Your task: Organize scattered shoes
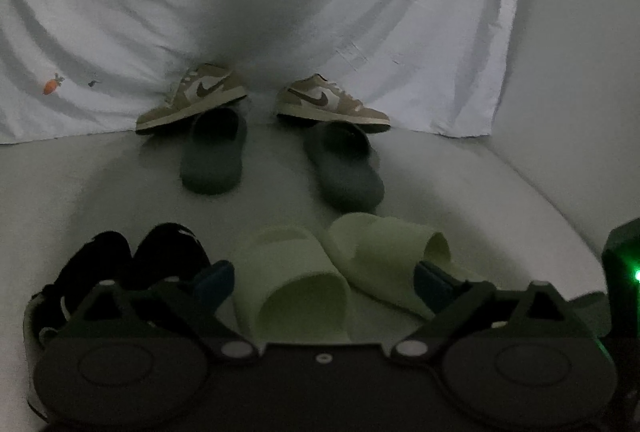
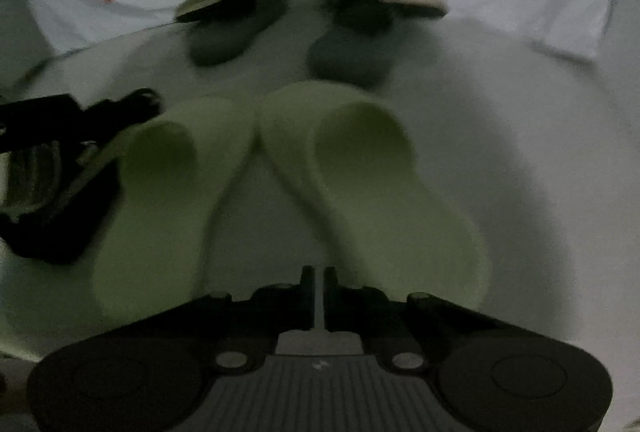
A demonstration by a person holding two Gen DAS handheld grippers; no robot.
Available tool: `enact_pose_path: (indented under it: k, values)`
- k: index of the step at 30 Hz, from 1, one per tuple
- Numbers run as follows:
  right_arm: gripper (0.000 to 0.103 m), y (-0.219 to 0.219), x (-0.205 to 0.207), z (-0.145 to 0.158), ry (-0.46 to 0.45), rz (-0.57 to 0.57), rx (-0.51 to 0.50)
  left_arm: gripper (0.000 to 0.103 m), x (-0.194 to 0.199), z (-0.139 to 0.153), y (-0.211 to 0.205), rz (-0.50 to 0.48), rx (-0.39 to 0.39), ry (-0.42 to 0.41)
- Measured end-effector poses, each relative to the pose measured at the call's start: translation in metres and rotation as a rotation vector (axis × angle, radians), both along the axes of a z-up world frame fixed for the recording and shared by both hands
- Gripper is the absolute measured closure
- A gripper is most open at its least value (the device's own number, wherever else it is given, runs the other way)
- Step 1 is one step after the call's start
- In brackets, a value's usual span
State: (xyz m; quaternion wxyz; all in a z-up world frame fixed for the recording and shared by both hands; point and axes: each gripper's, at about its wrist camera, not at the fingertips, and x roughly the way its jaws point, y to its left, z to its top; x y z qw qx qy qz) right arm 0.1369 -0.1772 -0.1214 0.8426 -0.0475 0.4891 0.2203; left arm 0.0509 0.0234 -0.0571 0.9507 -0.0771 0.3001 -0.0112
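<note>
Two pale green slides lie side by side in the foreground, the left one and the right one. Two dark grey slides lie behind them. Two tan sneakers stand by the sheet, each resting partly on a grey slide. Black sandals lie at the left. My left gripper is open, with its fingers on either side of the green slides. My right gripper is shut and empty, just behind the green slides' heels.
A white sheet with carrot prints hangs behind the shoes. A pale wall rises at the right. The other gripper, with a green light, shows at the right edge of the left wrist view.
</note>
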Motion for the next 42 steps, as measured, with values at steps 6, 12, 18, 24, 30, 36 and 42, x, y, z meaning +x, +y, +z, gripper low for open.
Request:
enact_pose_path:
  k: [6,12,18,24,30,36,42]
  values:
    - [0.102,-0.018,0.018,-0.014,0.064,-0.123,0.022,0.005,-0.006,0.005,0.000,0.059,0.022,-0.011]
    - [0.102,-0.050,0.051,-0.016,0.059,-0.293,-0.005,0.004,0.000,0.006,0.007,0.103,0.007,-0.006]
    - [0.102,-0.051,0.081,-0.021,0.025,-0.345,-0.045,0.004,0.019,0.009,0.020,0.129,0.018,-0.036]
    - [0.095,-0.060,0.136,-0.031,0.004,-0.413,-0.025,0.004,0.051,0.010,0.041,0.146,0.020,-0.063]
    - [0.093,-0.068,0.170,-0.027,0.020,-0.525,0.052,0.004,0.096,0.012,0.065,0.156,-0.081,-0.084]
    - [0.022,-0.064,0.140,0.003,0.001,-0.726,0.322,0.004,0.103,-0.001,0.065,0.139,-0.159,-0.038]
    - [0.015,-0.009,0.140,-0.003,0.037,-0.628,0.277,0.004,0.099,-0.009,0.063,0.116,-0.156,-0.019]
